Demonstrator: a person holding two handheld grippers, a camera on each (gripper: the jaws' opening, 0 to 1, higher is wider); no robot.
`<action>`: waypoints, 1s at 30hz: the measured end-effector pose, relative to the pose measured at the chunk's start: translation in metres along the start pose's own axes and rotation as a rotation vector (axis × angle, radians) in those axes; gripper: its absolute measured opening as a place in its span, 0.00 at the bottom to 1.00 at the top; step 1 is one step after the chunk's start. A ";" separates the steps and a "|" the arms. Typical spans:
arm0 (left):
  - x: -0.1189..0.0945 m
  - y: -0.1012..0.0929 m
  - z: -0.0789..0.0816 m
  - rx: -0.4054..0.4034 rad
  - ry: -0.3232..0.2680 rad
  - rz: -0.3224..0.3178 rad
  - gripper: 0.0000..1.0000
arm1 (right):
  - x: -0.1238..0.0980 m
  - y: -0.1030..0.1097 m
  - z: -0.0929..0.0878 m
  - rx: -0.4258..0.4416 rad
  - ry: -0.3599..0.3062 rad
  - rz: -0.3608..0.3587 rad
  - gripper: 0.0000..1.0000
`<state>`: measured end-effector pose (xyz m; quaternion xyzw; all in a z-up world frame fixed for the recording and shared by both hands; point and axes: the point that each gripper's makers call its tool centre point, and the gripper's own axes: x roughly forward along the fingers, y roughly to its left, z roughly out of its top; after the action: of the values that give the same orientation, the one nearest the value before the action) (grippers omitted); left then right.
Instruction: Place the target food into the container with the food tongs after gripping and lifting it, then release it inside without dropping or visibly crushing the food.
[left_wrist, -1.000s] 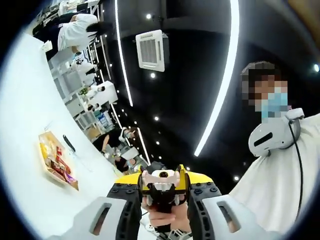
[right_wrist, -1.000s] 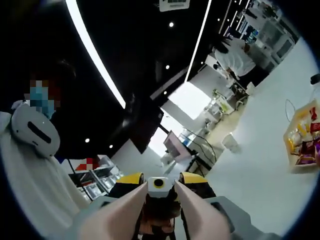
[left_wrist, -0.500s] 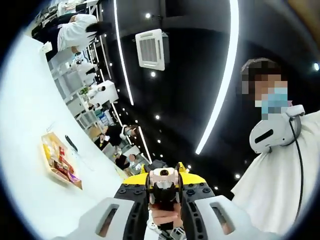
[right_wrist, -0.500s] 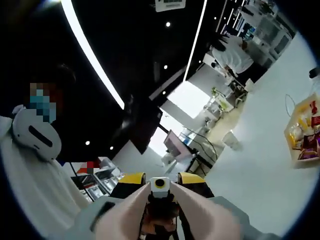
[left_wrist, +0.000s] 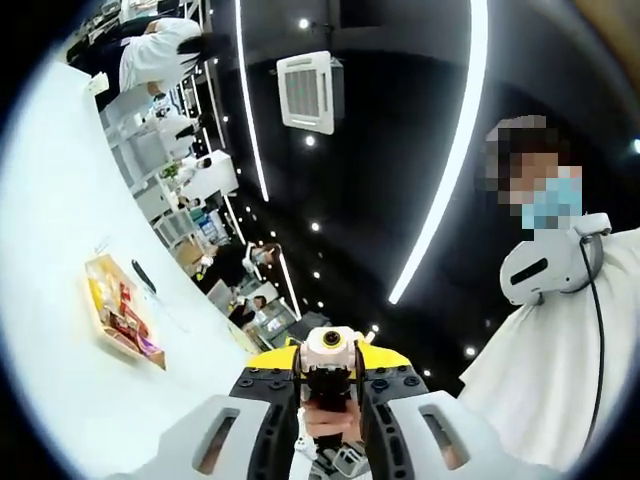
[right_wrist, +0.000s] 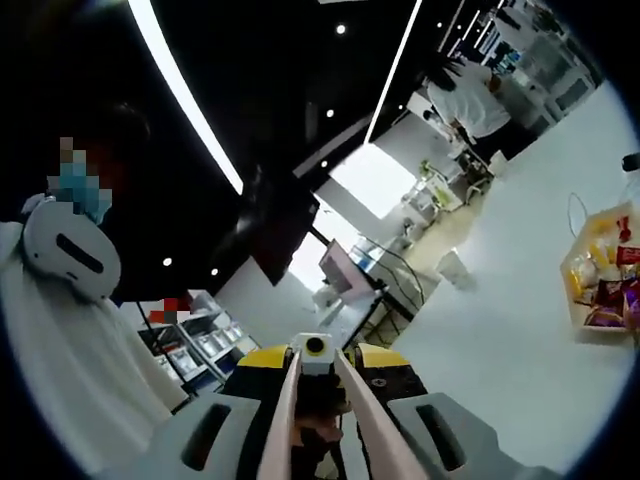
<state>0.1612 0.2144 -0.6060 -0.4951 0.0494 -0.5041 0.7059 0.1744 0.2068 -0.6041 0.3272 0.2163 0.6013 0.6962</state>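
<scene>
Nothing gripped yet: both tools face each other, right tool (right_wrist: 318, 400) pressed together, left tool (left_wrist: 330, 420) unclear; the food tray (left_wrist: 118, 310) on the table (left_wrist: 60, 230) needs approaching.

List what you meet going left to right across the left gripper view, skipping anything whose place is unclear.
Yellow tray of snack packets on the white table → ceiling air-conditioner vent → long ceiling light strip → white headset on the person in white.
</scene>
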 end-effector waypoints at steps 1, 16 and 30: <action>0.000 0.001 -0.001 -0.002 0.005 0.000 0.19 | -0.001 -0.001 -0.001 -0.003 0.005 -0.006 0.24; 0.004 0.007 -0.010 -0.031 0.049 0.014 0.20 | -0.018 -0.005 -0.011 0.024 0.058 -0.026 0.24; 0.008 -0.005 -0.015 0.046 0.198 -0.026 0.28 | -0.019 0.010 -0.015 0.002 0.095 0.041 0.25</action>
<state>0.1530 0.1979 -0.6062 -0.4269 0.1011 -0.5607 0.7023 0.1540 0.1919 -0.6091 0.3032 0.2430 0.6301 0.6723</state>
